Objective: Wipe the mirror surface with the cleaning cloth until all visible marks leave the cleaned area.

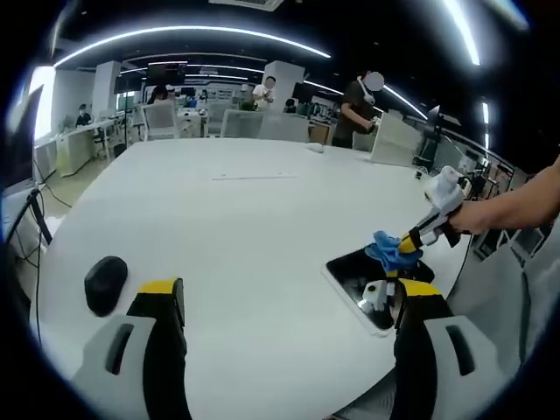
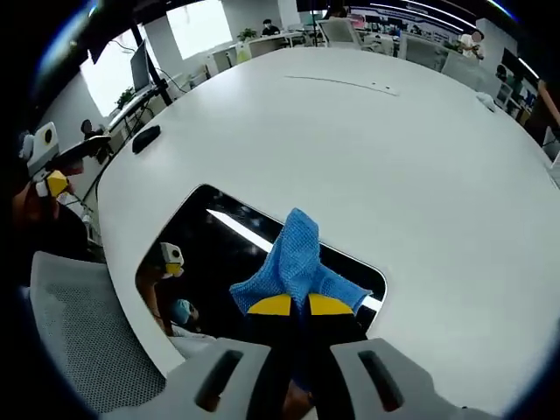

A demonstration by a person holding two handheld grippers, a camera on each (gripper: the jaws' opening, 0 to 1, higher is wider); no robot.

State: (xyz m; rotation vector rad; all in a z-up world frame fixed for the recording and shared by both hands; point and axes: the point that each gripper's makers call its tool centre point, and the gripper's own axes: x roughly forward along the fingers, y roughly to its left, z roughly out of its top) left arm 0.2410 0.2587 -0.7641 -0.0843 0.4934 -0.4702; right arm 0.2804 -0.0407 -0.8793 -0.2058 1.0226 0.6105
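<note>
My right gripper (image 2: 291,305) is clamped on the blue cloth (image 2: 296,262), resting on the mirror (image 2: 201,236) at the table's (image 2: 367,157) near edge. My left gripper (image 1: 289,302) hangs released. Press flat, sweep overlapping strokes across.

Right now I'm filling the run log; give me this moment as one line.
right gripper: shut on blue cloth | cloth: on mirror | left gripper: open, holding nothing | computer mouse: on white table

Low in the frame, the right gripper (image 2: 291,305) pinches a blue woven cloth (image 2: 296,262) over a dark rounded-rectangle mirror (image 2: 219,254) on the white table (image 2: 367,149).
</note>
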